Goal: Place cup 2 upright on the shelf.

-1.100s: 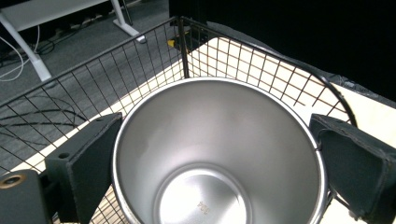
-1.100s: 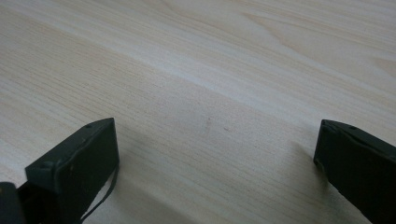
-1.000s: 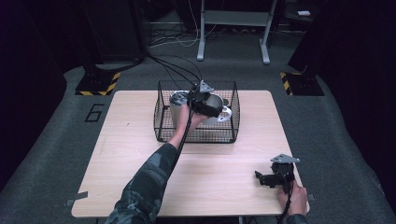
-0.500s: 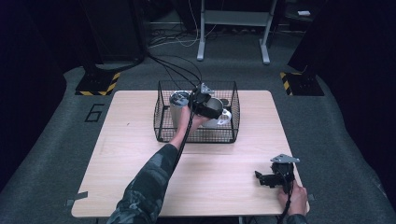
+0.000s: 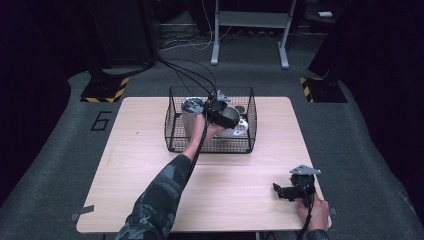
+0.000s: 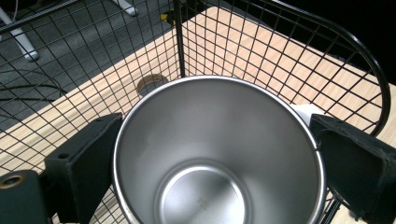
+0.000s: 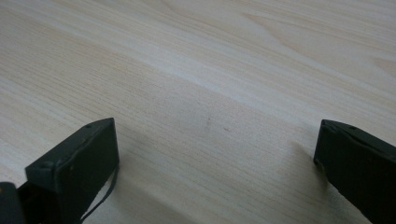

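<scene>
your left gripper [image 6: 205, 168] has its black jaws set on either side of the smooth, round stainless steel cup [image 6: 217, 158], inside the black wire mesh basket [image 5: 172, 127] at the far side of the pale wooden table [image 5: 125, 165]. they look pressed to its rim, though contact is hard to confirm. your right gripper [image 7: 217, 172] rests spread wide, holding nothing, near the table's near right corner, out of the way.

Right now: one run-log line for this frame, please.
left gripper: jaws around steel cup in wire basket | right gripper: open, low over table | second steel cup upright in basket
</scene>
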Demonstrator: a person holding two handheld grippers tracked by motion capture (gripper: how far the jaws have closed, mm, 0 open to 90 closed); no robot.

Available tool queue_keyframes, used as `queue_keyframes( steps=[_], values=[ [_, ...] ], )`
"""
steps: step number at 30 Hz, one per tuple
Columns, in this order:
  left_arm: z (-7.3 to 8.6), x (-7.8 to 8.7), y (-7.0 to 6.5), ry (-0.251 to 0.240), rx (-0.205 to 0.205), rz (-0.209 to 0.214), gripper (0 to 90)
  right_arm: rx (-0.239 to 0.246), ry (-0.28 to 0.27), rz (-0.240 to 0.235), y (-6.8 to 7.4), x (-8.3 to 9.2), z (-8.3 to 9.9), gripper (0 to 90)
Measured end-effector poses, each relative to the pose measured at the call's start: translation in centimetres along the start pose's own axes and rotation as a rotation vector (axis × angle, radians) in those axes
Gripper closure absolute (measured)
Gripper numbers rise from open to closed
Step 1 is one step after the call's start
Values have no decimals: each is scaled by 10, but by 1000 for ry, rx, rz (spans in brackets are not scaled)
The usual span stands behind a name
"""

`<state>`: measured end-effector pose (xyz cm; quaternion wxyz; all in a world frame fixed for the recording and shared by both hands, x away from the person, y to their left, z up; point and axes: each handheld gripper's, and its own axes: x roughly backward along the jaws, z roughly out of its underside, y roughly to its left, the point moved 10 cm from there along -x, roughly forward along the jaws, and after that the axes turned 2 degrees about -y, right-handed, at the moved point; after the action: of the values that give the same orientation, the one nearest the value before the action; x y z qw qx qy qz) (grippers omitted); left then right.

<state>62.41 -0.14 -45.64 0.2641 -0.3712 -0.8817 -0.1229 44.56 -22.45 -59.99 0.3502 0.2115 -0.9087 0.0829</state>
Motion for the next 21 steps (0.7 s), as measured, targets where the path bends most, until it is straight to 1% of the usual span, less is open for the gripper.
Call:
queue_keyframes(
  steps=[2,4,6,8,10,11,15,21],
  values=[
    [0,0,-1,2,-5,3,62,-9,-4,5,0,0,-1,0],
    [0,-1,-2,-1,-3,6,62,-8,-4,5,0,0,-1,0],
    [1,-1,-2,13,-13,13,62,-8,-4,5,0,0,-1,0],
    [1,-3,-3,14,-15,15,62,-8,-4,5,0,0,-1,0],
    [1,-4,-4,14,-11,18,62,-8,-4,5,0,0,-1,0],
    [2,-5,-5,13,-13,15,62,2,1,-1,0,0,0,0],
    [4,-8,-7,28,-18,30,62,0,5,-5,0,0,0,0],
    [7,-13,-10,44,-11,41,62,2,6,-6,0,0,0,0]
  ],
)
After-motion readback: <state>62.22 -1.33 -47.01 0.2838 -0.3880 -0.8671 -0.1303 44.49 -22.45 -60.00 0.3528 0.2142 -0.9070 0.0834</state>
